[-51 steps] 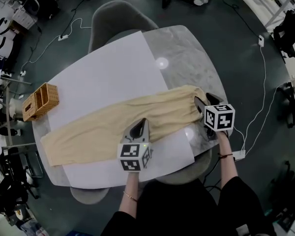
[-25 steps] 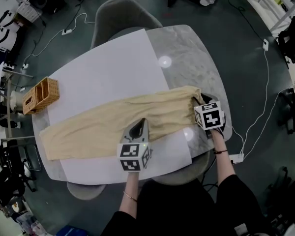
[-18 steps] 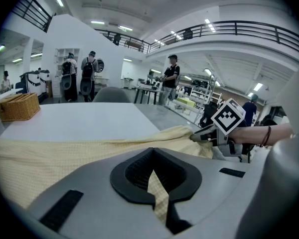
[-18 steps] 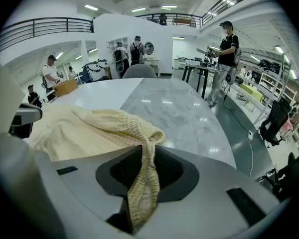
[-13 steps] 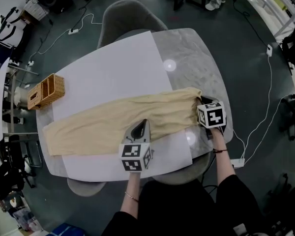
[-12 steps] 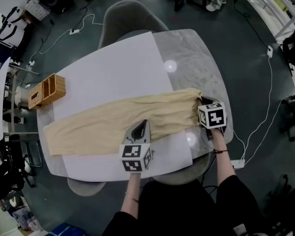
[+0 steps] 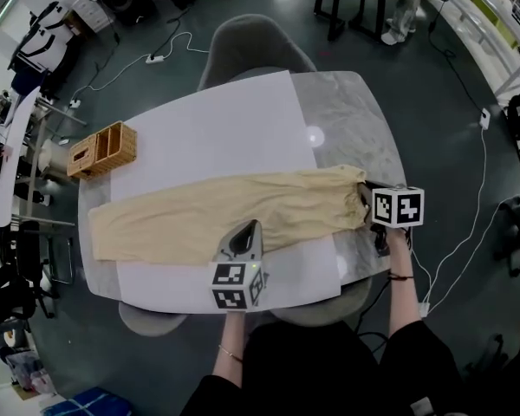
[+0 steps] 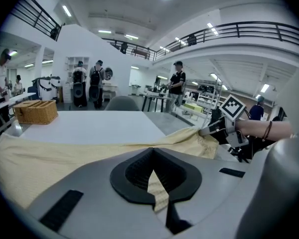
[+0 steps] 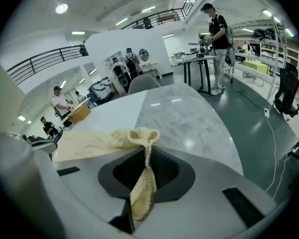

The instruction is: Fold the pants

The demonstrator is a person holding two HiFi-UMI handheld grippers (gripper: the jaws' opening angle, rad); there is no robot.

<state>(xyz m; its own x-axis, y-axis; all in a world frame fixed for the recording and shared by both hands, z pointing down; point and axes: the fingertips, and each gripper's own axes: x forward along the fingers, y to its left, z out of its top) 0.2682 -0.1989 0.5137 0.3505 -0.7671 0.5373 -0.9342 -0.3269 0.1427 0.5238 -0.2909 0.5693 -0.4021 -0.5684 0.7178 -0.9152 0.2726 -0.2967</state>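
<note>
Though no fold is made yet, my left claw pinches the pants, and my right claw has just closed on their end.

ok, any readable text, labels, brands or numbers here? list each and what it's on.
None readable.
Cubes on the left gripper and right gripper: only black-and-white square marker patterns, no letters or digits.
On the pants, wicker basket, white sheet: no print visible.
Background: too small to tell.

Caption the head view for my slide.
Left gripper holds tan pants on the table; right gripper has just closed on their end.
</note>
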